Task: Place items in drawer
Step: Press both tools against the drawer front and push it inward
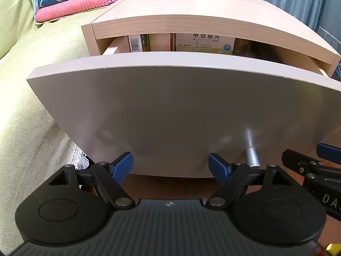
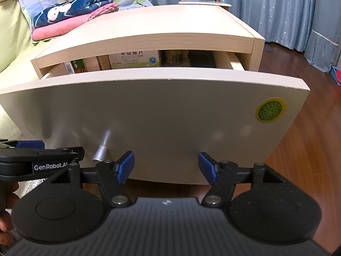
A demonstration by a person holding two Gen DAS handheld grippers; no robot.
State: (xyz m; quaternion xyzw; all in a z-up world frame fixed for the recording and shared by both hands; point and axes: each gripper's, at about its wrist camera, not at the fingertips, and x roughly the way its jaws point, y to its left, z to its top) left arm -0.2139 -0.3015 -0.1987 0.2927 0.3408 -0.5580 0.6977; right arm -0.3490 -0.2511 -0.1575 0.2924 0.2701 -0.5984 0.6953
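We hold both tools before the drawer (image 2: 149, 115), which stands partly pulled out of the nightstand (image 2: 162, 32). The left tool (image 1: 170, 166) is spread wide and grips nothing; the right tool (image 2: 166, 166) is likewise wide and empty. The silver knob (image 2: 100, 153) projects from the drawer front, between the two tools. Inside the drawer, boxes (image 2: 136, 59) and a can (image 2: 174, 57) stand upright.

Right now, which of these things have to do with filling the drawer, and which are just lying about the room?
Part of the job:
- drawer, partly open
- its metal knob
- boxes and a tin already inside
- left gripper and right gripper, jaws open, empty

Just lying about:
- folded blankets on the bed
- curtains
- round green sticker
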